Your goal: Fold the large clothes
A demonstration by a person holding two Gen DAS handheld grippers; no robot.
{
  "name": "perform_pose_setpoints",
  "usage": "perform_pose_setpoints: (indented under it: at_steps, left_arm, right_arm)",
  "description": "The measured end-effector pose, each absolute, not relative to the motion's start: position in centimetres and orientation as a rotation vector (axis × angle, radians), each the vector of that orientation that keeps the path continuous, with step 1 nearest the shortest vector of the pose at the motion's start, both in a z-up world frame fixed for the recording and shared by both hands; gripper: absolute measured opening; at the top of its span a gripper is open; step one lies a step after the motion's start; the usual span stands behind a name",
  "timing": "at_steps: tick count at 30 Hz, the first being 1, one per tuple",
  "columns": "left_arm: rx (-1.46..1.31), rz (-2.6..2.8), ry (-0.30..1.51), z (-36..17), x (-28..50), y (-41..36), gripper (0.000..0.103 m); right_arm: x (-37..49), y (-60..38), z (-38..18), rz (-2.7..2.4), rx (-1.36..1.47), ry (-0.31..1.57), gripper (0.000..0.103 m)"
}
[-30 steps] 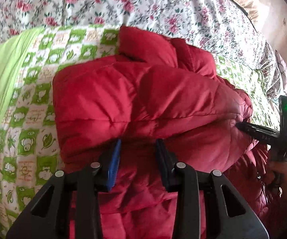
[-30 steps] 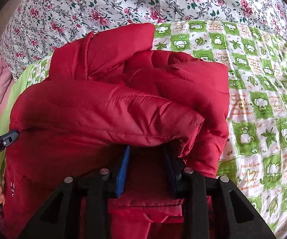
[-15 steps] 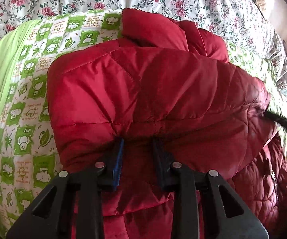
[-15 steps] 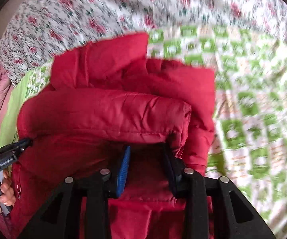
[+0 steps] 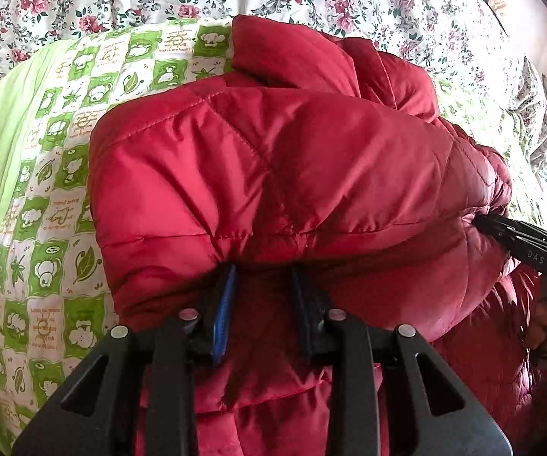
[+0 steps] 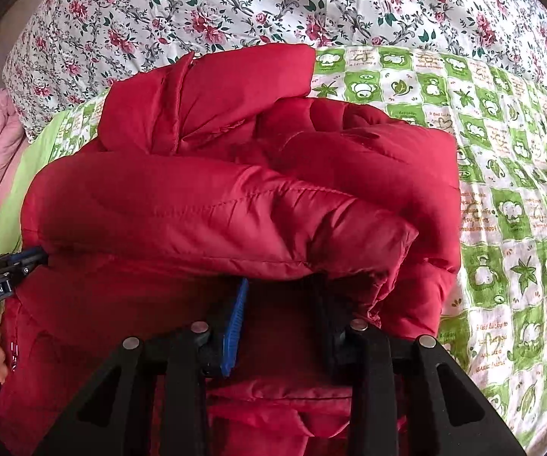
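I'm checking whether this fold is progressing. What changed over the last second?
The red jacket's lifted flap rolled a bit further over the bundle. Left gripper and right gripper both stay clamped on its edge; right's jaws are closing. The quilt is unchanged.

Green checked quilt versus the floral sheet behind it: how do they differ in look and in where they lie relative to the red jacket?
The green checked quilt shows green and white squares with small cartoon figures and leaves; the floral sheet shows pink roses and dark leaves on white. The red jacket lies on the quilt, while the sheet shows only beyond quilt and jacket. Both are printed, light-ground bed covers.
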State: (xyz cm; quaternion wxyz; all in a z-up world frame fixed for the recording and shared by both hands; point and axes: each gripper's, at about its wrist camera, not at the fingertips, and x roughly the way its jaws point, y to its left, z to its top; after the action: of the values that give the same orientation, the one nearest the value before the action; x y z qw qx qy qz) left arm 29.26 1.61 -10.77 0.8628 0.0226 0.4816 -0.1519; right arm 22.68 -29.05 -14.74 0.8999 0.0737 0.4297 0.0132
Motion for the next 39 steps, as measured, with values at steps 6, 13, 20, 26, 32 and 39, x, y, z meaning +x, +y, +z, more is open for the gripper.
perform_pose_setpoints:
  at_steps: [6,13,20,26,32,39]
  left_arm:
    - [0.006,-0.357,0.955,-9.2,27.7,2.9,0.027]
    - [-0.047,-0.352,0.943,-7.8,24.4,5.6,0.028]
    - [-0.063,-0.317,0.993,-8.7,21.2,7.9,0.028]
    - [-0.096,-0.317,1.022,-9.0,18.3,9.3,0.028]
    - [-0.124,-0.322,1.042,-8.8,15.1,11.0,0.028]
    - [-0.088,-0.358,1.092,-8.8,11.3,12.3,0.031]
  right_arm:
    - [21.9,-29.9,-13.5,0.039,0.207,0.906,0.033]
    - [17.8,-32.1,-11.7,0.046,0.269,0.887,0.036]
    - [13.7,-32.6,-10.4,0.064,0.265,0.906,0.043]
    - [10.9,-32.5,-10.5,0.071,0.272,0.924,0.043]
    - [6.7,-33.8,-10.7,0.072,0.303,0.945,0.057]
    - [2.0,-35.7,-11.1,0.032,0.304,0.984,0.057]
